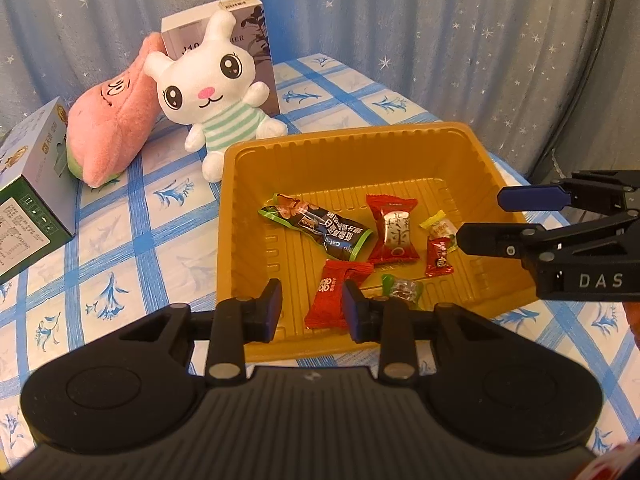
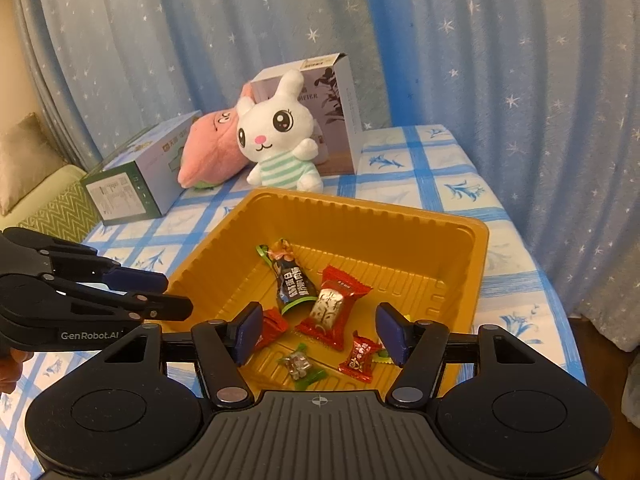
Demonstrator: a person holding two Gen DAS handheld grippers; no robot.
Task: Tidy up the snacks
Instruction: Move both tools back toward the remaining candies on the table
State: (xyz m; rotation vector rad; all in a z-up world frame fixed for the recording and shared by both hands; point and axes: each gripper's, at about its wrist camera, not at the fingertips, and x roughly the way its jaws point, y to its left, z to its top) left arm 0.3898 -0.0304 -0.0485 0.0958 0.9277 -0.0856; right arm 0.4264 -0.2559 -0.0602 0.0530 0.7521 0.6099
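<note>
Star-dotted blue curtains back a blue-checked tablecloth [image 2: 440, 168] bearing a ribbed golden plastic tray [image 2: 476, 264]. Wrapped snacks lie inside it: a dark bar packet [image 1: 320, 232] and red candies [image 1: 394, 232]. Above the tray, the left gripper [image 1: 313, 312] is parted, a red wrapper [image 1: 334, 300] partly hidden behind its fingers, contact unclear. The right gripper [image 2: 316, 334] gapes empty.

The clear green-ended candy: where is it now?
In the golden tray, near its front edge, between the right gripper's open fingers, left of the small red candy.
</note>
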